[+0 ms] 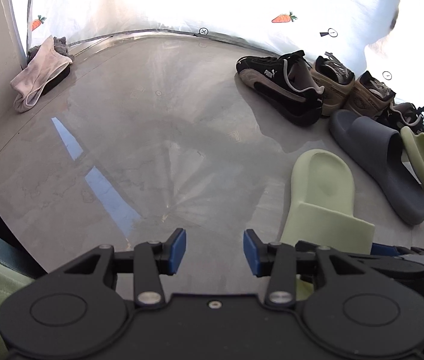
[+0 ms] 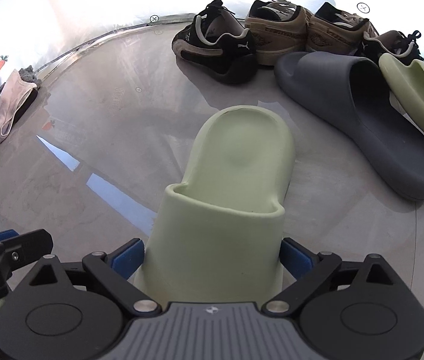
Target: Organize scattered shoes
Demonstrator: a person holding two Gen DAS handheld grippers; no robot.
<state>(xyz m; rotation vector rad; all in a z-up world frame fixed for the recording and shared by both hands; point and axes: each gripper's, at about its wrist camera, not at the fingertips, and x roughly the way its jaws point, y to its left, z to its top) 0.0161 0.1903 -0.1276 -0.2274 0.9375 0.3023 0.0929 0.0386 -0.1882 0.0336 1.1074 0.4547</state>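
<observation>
The glossy floor [image 1: 157, 138] carries a row of shoes by the wall: grey slide [image 2: 359, 114], black sneaker [image 2: 218, 48]. Nearer, the green slide [image 2: 230, 186] lies toe-end gripped by the right tool [image 2: 212, 258] (blue pads pressing both sides). The left tool [image 1: 215, 247] hangs wide, holding nothing.

The left tool [image 1: 215, 252] is matte black, with two round, disc-shaped housings side by side at its base. Black link bars run forward from these, pinned with silver screws, and a smaller dark screw sits midway between them. Each finger ends in a flat blue pad [image 1: 176, 250]. The right tool [image 2: 212, 258] has the same black discs, links and silver screws, and blue pads [image 2: 127, 258]; between its discs lies a grey ribbed panel bearing a small round emblem.
</observation>
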